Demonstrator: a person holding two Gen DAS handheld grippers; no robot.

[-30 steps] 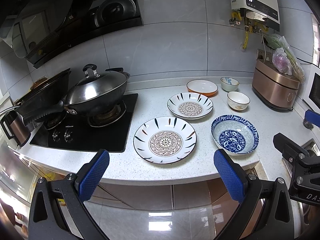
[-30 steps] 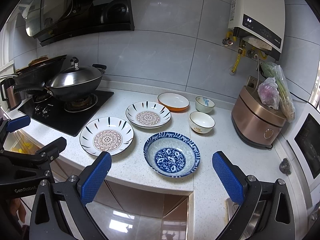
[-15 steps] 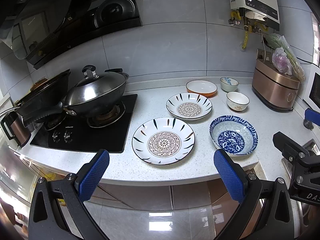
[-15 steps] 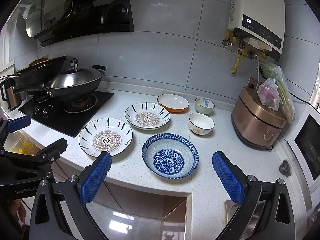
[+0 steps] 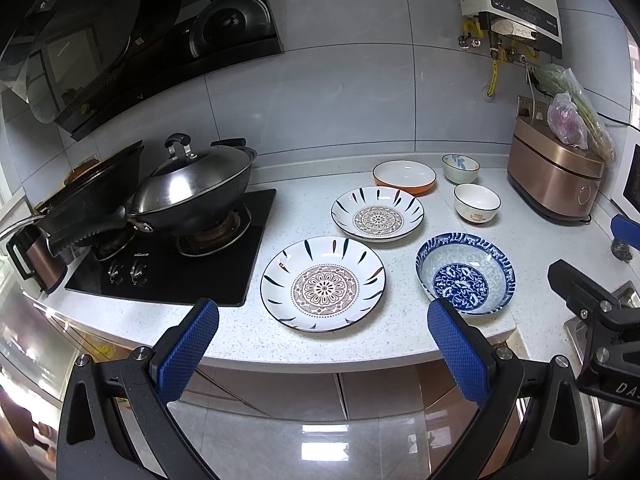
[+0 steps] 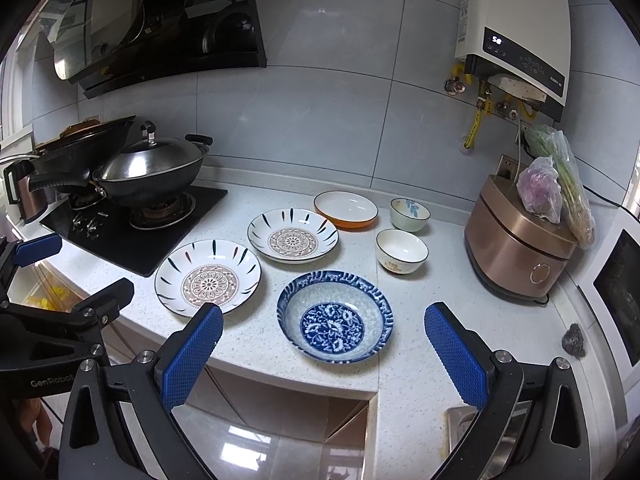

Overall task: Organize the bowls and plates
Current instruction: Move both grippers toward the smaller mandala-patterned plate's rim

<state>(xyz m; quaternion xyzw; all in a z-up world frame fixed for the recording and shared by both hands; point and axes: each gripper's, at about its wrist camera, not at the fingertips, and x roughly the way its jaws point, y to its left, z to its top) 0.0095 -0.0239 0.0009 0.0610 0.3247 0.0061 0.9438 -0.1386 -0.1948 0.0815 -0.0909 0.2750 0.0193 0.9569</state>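
Pre-grasp stage. Left gripper [image 5: 322, 344] and right gripper [image 6: 322, 340] both wide open, empty, short of counter edge. Near white round patterned ceramic plate [image 5: 323, 284] on white speckled counter [image 5: 280, 216], untouched. Next, probably: left approach, pinch rim.

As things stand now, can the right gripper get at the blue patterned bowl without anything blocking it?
Probably yes. The right gripper is open and empty, and the blue patterned bowl sits alone near the counter's front edge, straight ahead of it. The nearest patterned plate lies apart to the left.
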